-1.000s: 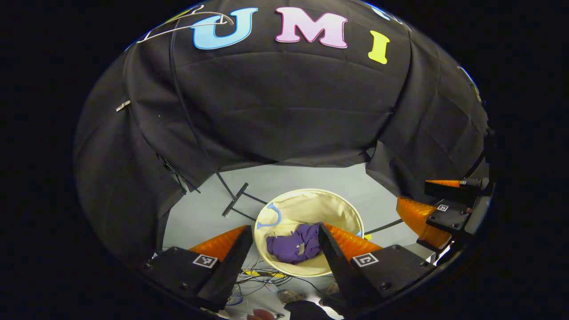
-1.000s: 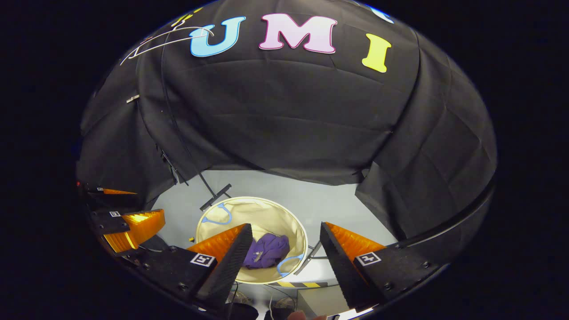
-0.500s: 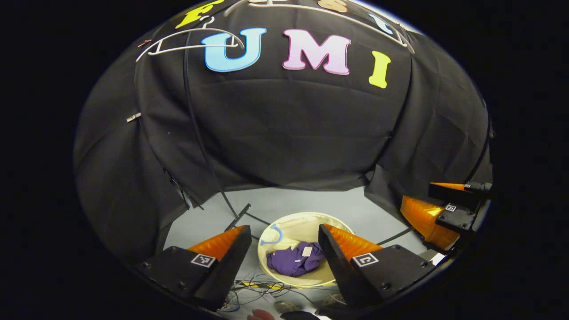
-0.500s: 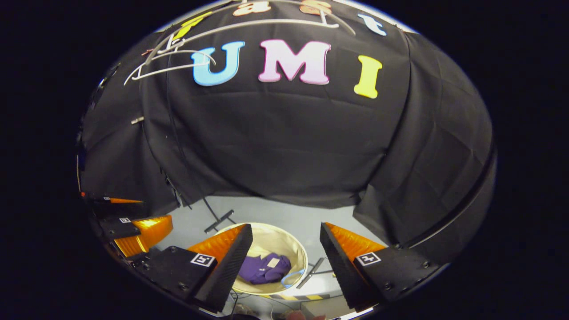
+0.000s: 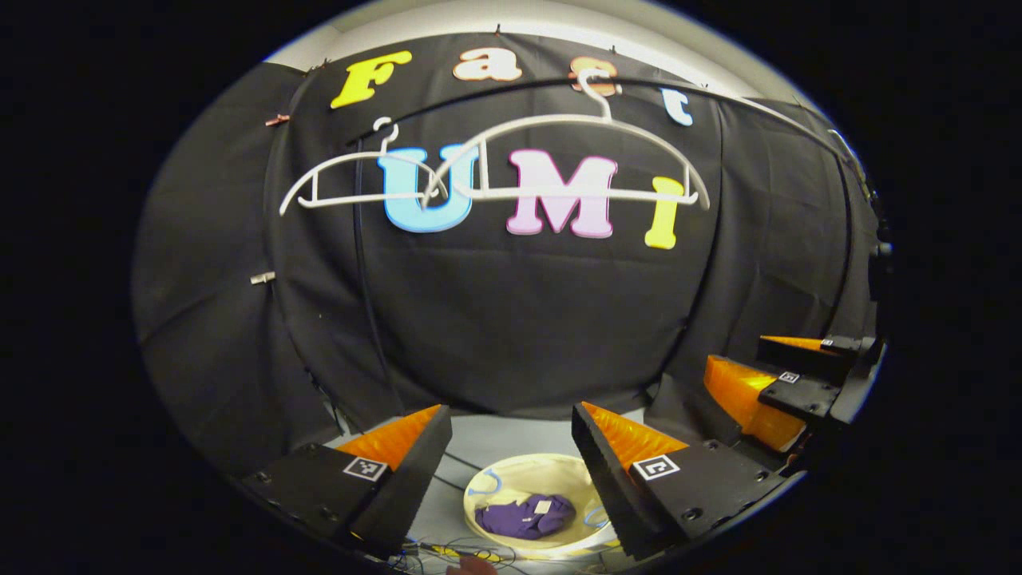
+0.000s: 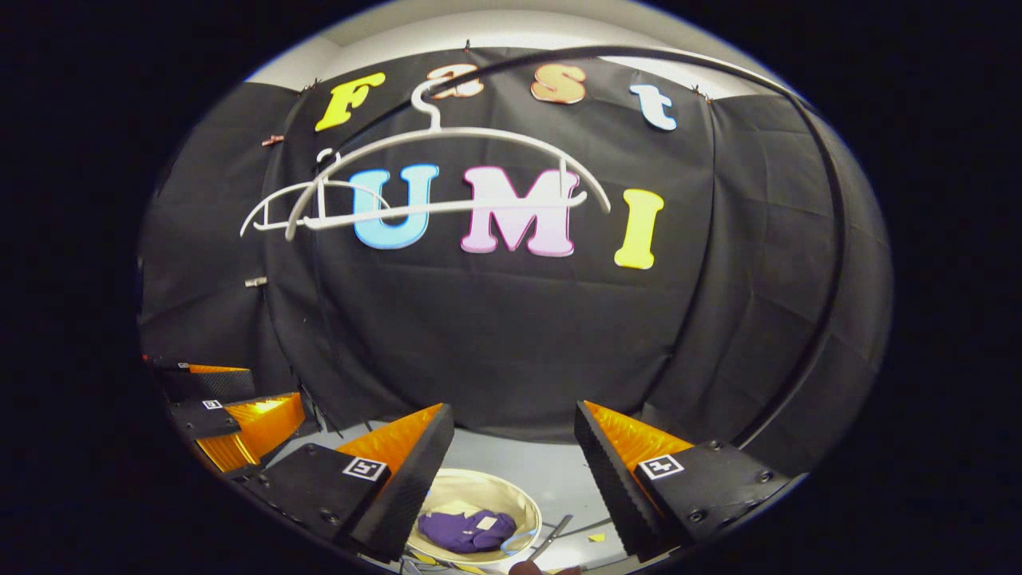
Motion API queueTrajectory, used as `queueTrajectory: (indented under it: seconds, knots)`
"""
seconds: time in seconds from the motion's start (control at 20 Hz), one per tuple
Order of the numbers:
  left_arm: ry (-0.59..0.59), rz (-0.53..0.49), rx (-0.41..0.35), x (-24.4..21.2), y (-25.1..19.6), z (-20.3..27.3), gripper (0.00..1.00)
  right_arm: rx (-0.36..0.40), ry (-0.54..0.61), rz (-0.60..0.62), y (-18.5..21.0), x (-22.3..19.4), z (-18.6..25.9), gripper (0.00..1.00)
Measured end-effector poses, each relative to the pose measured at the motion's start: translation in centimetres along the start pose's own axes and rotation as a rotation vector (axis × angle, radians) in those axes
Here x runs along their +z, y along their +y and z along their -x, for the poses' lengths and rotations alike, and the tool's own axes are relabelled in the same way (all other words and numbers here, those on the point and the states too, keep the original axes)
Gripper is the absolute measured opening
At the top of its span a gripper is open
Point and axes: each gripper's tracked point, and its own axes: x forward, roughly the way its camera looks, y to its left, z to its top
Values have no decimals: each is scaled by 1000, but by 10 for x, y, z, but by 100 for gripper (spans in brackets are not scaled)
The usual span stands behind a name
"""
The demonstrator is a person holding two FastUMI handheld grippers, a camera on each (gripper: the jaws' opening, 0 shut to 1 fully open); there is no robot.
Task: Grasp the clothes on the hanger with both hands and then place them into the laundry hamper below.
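A purple garment (image 5: pixel 525 516) (image 6: pixel 465 530) lies crumpled inside the round cream laundry hamper (image 5: pixel 511 477) (image 6: pixel 479 485) on the floor below. Two bare white hangers (image 5: pixel 571 160) (image 6: pixel 447 172) hang from a black rail near the top. My left gripper (image 5: pixel 511 427) stands open high above the hamper, nothing between its fingers. My right gripper (image 6: pixel 513 425) is open too and holds nothing. In the left gripper view the right gripper (image 5: pixel 786 375) sits at the far right; in the right gripper view the left gripper (image 6: pixel 227 399) sits at the far left.
A smaller white hanger (image 5: pixel 359 180) hangs left of the big one. A black rack pole (image 5: pixel 367 263) runs down to the grey floor (image 5: pixel 495 443). Loose cables (image 5: pixel 455 551) lie in front of the hamper.
Both grippers rose and tilted upward, away from the hamper. The hangers and rail came into view at the top, and the hamper with the garment dropped to the bottom edge.
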Motion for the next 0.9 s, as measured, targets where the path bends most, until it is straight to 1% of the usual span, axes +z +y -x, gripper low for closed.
queueTrajectory:
  seconds: [0.2,0.3,0.4,0.5,0.55,0.6,0.7,0.75,0.8,0.9]
  knots:
    - [-93,-34,11,43,2,33,95,-3,-101,-9,-2,48,28,98]
    - [-130,-36,10,59,2,47,95,-1,-149,-4,-1,76,45,98]
    - [-169,-35,7,78,0,62,95,10,-185,-1,-1,95,55,96]
    - [-201,-32,6,94,-1,75,95,0,-215,-7,-4,111,66,98]
    - [-215,-28,8,101,-1,82,94,-5,-233,-20,-6,119,73,96]
    - [-235,-28,9,110,-2,89,95,-11,-252,-34,-8,127,81,99]
    - [-271,-40,18,124,1,99,95,-23,-287,-49,-14,141,94,96]
    - [-289,-50,26,129,0,108,95,-27,-299,-46,-16,146,99,99]
    - [-301,-59,37,134,1,115,95,-32,-311,-42,-19,152,104,96]
    - [-323,-52,45,142,3,125,94,-33,-334,-41,-20,164,114,97]
